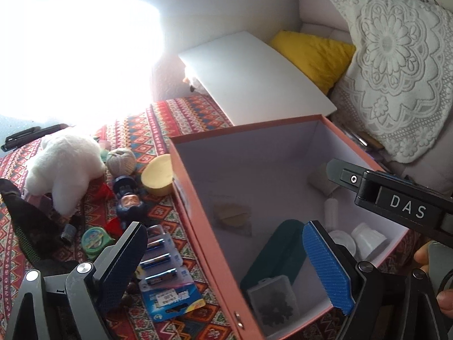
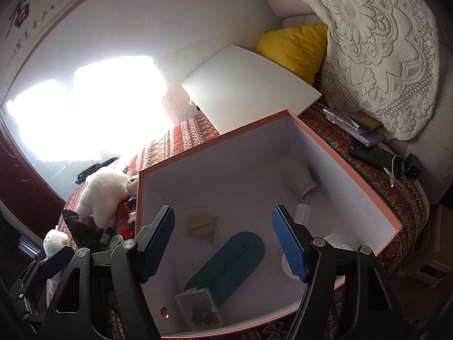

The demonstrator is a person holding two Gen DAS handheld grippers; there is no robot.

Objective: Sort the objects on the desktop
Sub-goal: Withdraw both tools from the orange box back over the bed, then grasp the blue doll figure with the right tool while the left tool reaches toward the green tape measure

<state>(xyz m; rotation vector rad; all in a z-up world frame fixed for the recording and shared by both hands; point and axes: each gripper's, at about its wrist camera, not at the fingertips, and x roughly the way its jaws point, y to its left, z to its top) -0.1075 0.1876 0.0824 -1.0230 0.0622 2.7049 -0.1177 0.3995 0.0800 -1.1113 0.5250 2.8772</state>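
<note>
I see one large pink box (image 2: 286, 116) with a white inside, standing open on a worktop covered by one red patterned cloth (image 1: 181, 116). My two tools hang over it. The left tool (image 1: 226, 257) stands wide, with nothing between its pads; one finger is over the cloth and the other over the box. The right tool (image 2: 223, 243) also stands wide and empty, above the box floor.

Inside the box I count one dark green case (image 2: 235, 263), one clear plastic case (image 2: 198, 306) touching its near end, one yellowish round piece (image 2: 201, 226) and several white items (image 1: 365, 238) against the right wall, too pale to count.

On the cloth left of the box lie one white plush toy (image 1: 65, 167), one ball of twine (image 1: 121, 160), one yellow round block (image 1: 158, 175), one dark blue figurine (image 1: 128, 198), one green round tin (image 1: 94, 238) and one pack of batteries (image 1: 164, 272) holding three that I can see. Behind the box one white board (image 1: 254, 79) leans, with one yellow cushion (image 1: 314, 53) and one lace cover (image 1: 396, 65) beyond.
</note>
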